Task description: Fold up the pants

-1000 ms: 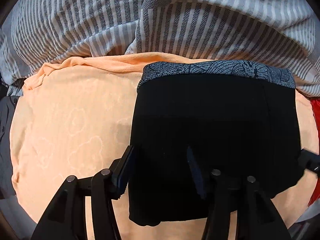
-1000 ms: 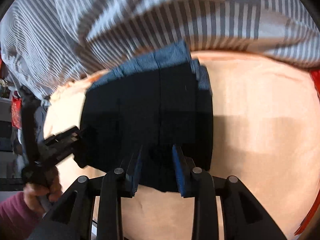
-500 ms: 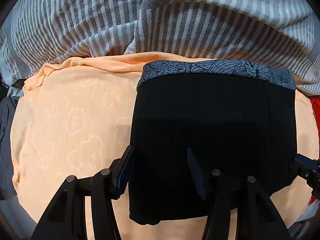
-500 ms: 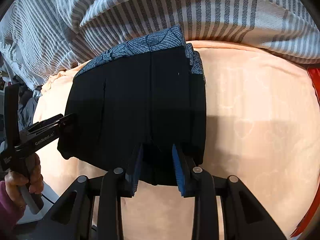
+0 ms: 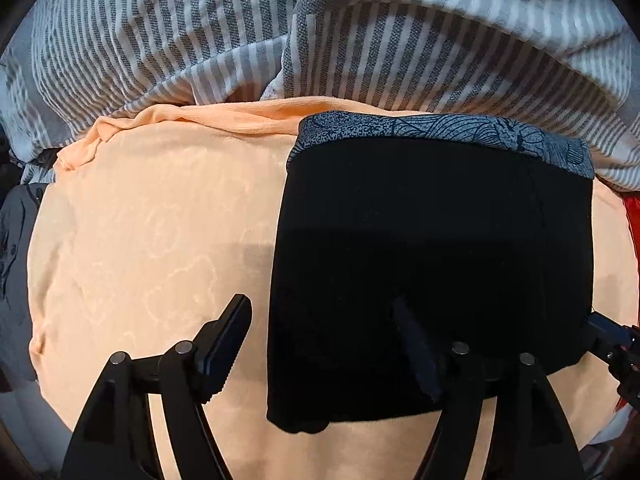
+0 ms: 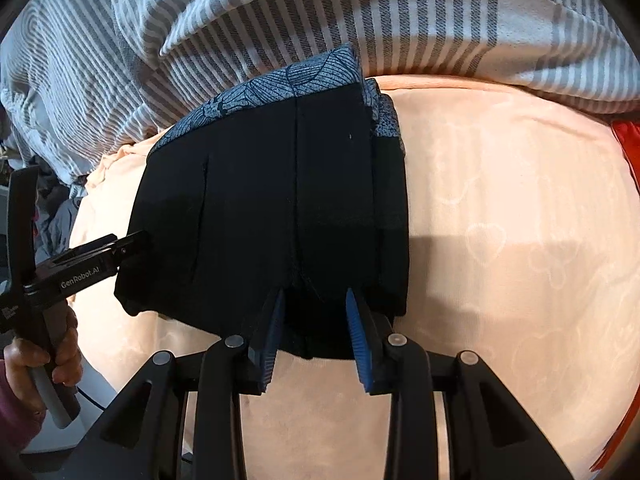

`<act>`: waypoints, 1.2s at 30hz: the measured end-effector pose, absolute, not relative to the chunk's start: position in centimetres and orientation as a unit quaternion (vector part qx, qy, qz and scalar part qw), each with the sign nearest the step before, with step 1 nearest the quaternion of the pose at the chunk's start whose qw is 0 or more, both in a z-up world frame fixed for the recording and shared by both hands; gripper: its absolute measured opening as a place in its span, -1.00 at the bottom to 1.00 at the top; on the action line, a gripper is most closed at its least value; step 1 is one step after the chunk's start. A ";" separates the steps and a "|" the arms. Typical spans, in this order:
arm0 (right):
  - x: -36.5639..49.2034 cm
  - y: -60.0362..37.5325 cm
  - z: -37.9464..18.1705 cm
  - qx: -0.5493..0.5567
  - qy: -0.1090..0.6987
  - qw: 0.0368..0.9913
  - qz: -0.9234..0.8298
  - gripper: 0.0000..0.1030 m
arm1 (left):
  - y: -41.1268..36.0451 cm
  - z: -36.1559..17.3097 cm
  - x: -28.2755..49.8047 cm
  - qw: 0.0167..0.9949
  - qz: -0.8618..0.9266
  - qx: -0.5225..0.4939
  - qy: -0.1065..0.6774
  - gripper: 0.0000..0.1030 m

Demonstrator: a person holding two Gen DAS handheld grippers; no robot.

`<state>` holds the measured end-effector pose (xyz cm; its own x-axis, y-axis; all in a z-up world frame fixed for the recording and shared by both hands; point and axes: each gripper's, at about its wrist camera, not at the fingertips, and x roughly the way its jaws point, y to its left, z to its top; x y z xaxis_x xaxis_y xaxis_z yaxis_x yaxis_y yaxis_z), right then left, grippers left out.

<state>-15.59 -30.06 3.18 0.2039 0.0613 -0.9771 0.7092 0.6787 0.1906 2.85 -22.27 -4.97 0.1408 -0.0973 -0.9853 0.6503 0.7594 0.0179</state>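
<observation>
Black shorts [image 5: 432,256] with a blue-grey patterned waistband [image 5: 440,136] lie flat on a peach cloth [image 5: 160,240]. My left gripper [image 5: 320,344] is open; its jaws stand wide apart over the shorts' near left edge. In the right wrist view the shorts [image 6: 280,208] lie folded. My right gripper [image 6: 316,324] is open, with its blue-padded jaws either side of the near hem. The left gripper [image 6: 132,242] shows there at the shorts' left edge. The right gripper's tip [image 5: 600,328] shows at the shorts' right edge in the left wrist view.
A grey and white striped blanket [image 5: 320,40] is bunched along the far side. Red fabric [image 6: 628,144] lies at the right edge. Dark grey clothing [image 5: 16,240] lies at the left. A hand [image 6: 44,356] holds the left gripper's handle.
The right gripper has drawn back slightly and its jaws have opened wider at the hem. The shorts and the left gripper have hardly moved.
</observation>
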 end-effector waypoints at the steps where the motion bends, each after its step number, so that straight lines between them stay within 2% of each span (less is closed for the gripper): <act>1: -15.7 -29.9 3.2 0.324 0.589 0.704 -0.229 -0.31 | -22.3 -4.6 2.5 0.720 -0.259 0.231 0.600 0.45; 16: -19.1 -29.9 4.0 0.359 0.595 0.691 -0.201 -0.19 | -20.7 -3.5 1.2 0.725 -0.223 0.198 0.621 0.45; 20: -20.2 -30.6 4.5 0.377 0.588 0.687 -0.199 0.04 | -20.8 -2.2 1.6 0.736 -0.220 0.180 0.614 0.45; 26: -20.2 -33.4 4.6 0.397 0.574 0.685 -0.208 0.10 | -20.7 -2.1 4.7 0.738 -0.222 0.173 0.613 0.45; 29: -19.8 -35.1 4.4 0.429 0.553 0.687 -0.197 0.43 | -21.0 -4.1 6.3 0.713 -0.241 0.147 0.642 0.45; 30: -19.6 -35.6 4.2 0.436 0.546 0.689 -0.192 0.48 | -20.9 -4.6 6.7 0.703 -0.252 0.139 0.650 0.45; 36: -18.5 -38.5 2.0 0.487 0.512 0.690 -0.159 0.49 | -21.2 -5.4 8.6 0.674 -0.310 0.122 0.659 0.45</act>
